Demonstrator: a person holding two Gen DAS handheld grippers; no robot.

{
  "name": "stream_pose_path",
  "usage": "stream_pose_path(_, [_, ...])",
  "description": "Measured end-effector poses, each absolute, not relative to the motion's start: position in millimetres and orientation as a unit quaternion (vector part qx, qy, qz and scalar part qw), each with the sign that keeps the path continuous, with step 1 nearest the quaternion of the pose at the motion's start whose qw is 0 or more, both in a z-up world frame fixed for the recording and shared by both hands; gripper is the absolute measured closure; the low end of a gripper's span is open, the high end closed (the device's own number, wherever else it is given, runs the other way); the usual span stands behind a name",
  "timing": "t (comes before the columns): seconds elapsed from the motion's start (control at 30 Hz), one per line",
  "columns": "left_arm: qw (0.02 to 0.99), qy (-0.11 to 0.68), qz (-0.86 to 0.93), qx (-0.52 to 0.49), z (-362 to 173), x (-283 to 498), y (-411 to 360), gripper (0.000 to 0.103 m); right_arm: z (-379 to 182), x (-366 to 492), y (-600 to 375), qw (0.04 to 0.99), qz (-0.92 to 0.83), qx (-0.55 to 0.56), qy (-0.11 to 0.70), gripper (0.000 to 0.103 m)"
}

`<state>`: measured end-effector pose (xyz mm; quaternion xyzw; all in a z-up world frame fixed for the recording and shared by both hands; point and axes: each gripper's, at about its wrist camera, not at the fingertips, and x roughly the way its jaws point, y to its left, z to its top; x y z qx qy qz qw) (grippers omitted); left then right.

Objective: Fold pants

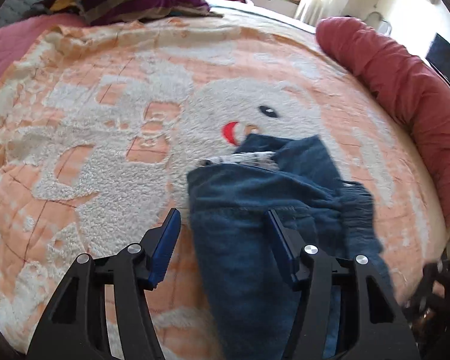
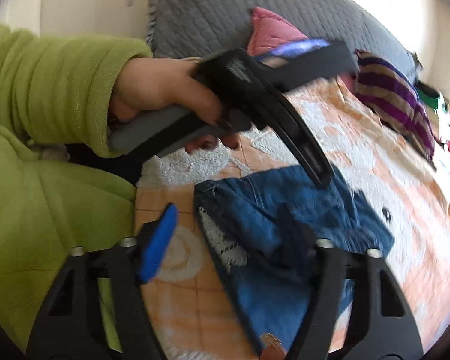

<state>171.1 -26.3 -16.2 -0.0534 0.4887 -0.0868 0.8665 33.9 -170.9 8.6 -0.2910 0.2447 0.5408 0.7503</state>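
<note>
Peach blanket [image 1: 111, 156] on bed; jeans [image 1: 255, 210] apparently folded.

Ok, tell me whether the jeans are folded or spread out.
Folded, at least partly: the jeans lie in stacked layers on the blanket, frayed hem on top. Whether neatly, cannot tell.

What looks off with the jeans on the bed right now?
The jeans lie bunched and askew on the blanket, not flat: pale inside lining shows at the waist and a frayed, fringed hem sticks out to the right.
</note>
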Motion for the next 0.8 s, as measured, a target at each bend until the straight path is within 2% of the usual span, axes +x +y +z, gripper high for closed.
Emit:
stream_pose_path(0.03, [0.865, 0.491, -0.084, -0.058, -19.8, 173.6, -23.7, 0.045, 2.2, 39.1, -165.5, 0.749, 0.535, -0.297, 0.253, 0.061])
stream_pose_path(0.1, [0.863, 0.493, -0.082, -0.067, -26.5, 175.7, -19.9, 0.044, -11.1, 45.1, -160.0, 0.733, 0.54, -0.301, 0.283, 0.092])
stream_pose_path(0.17, [0.863, 0.493, -0.084, -0.071, -29.4, 175.3, -17.5, 0.042, -16.3, 38.6, -161.0, 0.72, 0.549, -0.312, 0.288, 0.093])
stream_pose_path(0.27, [0.866, 0.489, -0.081, -0.071, -32.0, 174.6, -14.9, 0.034, -20.4, 36.2, -165.8, 0.716, 0.554, -0.303, 0.297, 0.093])
stream_pose_path(0.37, [0.868, 0.483, -0.08, -0.082, -35.1, 174.8, -12.9, 0.031, -22.7, 39.5, -170.5, 0.721, 0.551, -0.287, 0.308, 0.092])
stream_pose_path(0.43, [0.871, 0.477, -0.077, -0.086, -33.1, 170.2, -11.8, 0.03, -10.6, 39.6, -177.7, 0.721, 0.559, -0.266, 0.311, 0.08])
stream_pose_path(0.47, [0.872, 0.475, -0.077, -0.085, -32.1, 168.2, -12.1, 0.03, -3.2, 39.0, -183.1, 0.726, 0.563, -0.251, 0.306, 0.068])
stream_pose_path(0.6, [0.881, 0.462, -0.079, -0.064, -21.3, 156.9, -19.6, 0.03, 28.6, 45.0, -219.3, 0.778, 0.529, -0.2, 0.275, 0.055])
stream_pose_path(0.63, [0.884, 0.456, -0.081, -0.059, -17.9, 153.4, -22.3, 0.029, 34.9, 52.4, -230.3, 0.797, 0.508, -0.178, 0.275, 0.053])
stream_pose_path(0.7, [0.889, 0.448, -0.082, -0.052, -12.3, 147.2, -26.8, 0.019, 42.1, 70.8, -249.2, 0.825, 0.468, -0.136, 0.285, 0.049])
stream_pose_path(0.8, [0.892, 0.441, -0.086, -0.043, -6.5, 139.9, -31.8, 0.019, 43.6, 92.6, -273.9, 0.852, 0.412, -0.105, 0.305, 0.048])
